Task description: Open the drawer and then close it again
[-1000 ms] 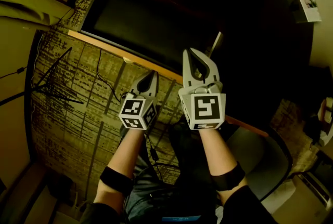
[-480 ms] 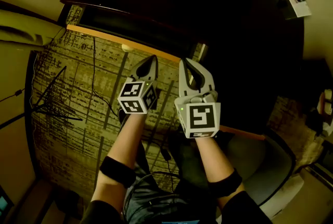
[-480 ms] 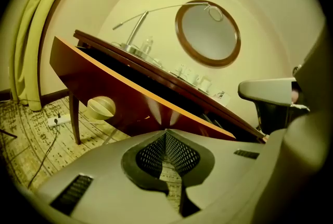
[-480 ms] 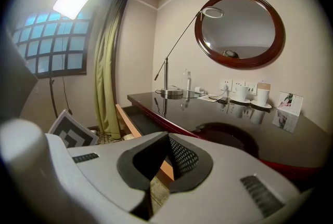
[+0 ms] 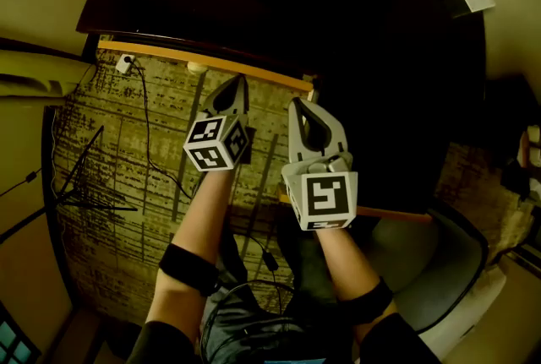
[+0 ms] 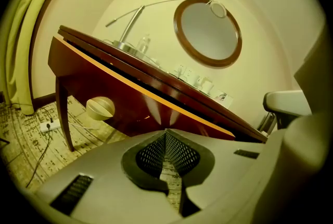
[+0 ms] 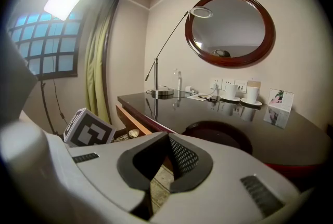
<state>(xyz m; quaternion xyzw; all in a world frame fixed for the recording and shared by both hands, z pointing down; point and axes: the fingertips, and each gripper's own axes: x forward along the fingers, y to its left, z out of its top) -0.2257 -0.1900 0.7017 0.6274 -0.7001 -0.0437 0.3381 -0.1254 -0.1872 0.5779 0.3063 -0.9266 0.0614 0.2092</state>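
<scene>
Left gripper (image 5: 237,84) and right gripper (image 5: 297,105) are closed and empty (no grip needed), aimed at the drawer front (image 5: 169,57), seemingly to push it.

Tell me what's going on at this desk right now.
A person holds a gripper in each hand in front of a dark wooden desk. The left gripper and the right gripper are both shut and empty. The left one's tip is up at the drawer, beside its round knob; contact is unclear. The drawer looks almost closed, its front just proud of the desk edge.
</scene>
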